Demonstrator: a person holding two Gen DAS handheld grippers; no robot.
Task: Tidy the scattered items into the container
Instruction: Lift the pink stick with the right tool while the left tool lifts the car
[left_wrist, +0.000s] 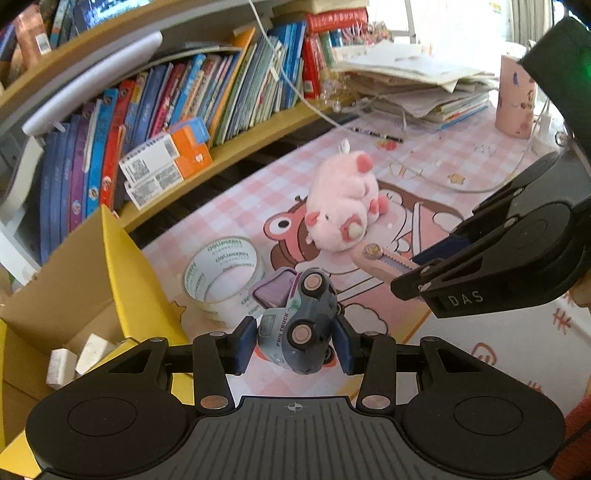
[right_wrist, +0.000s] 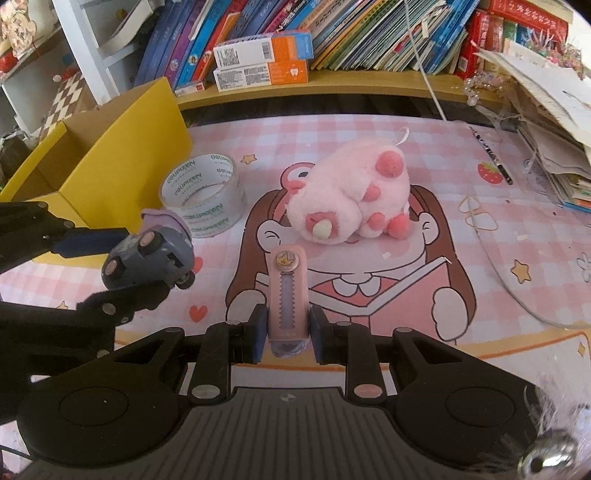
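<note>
Because both are bound for the yellow cardboard box (right_wrist: 122, 155) at the desk's left edge, the left tool (left_wrist: 295, 341) clamps the grey plastic toy truck (left_wrist: 299, 325) sideways while the right tool (right_wrist: 287, 334) pinches the pink utility knife (right_wrist: 287, 295) lengthwise, both lifted clear of the pink checked mat (right_wrist: 406, 147).

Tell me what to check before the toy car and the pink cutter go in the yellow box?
1. Left gripper fingers clamp the toy car: ok.
2. Right gripper fingers clamp the pink cutter: ok.
3. Yellow box open on top: ok.
4. Room inside the box: cannot tell, only white pieces show.
5. Tape roll and pink plush already tidied: not ok, both lie on the mat.
</note>
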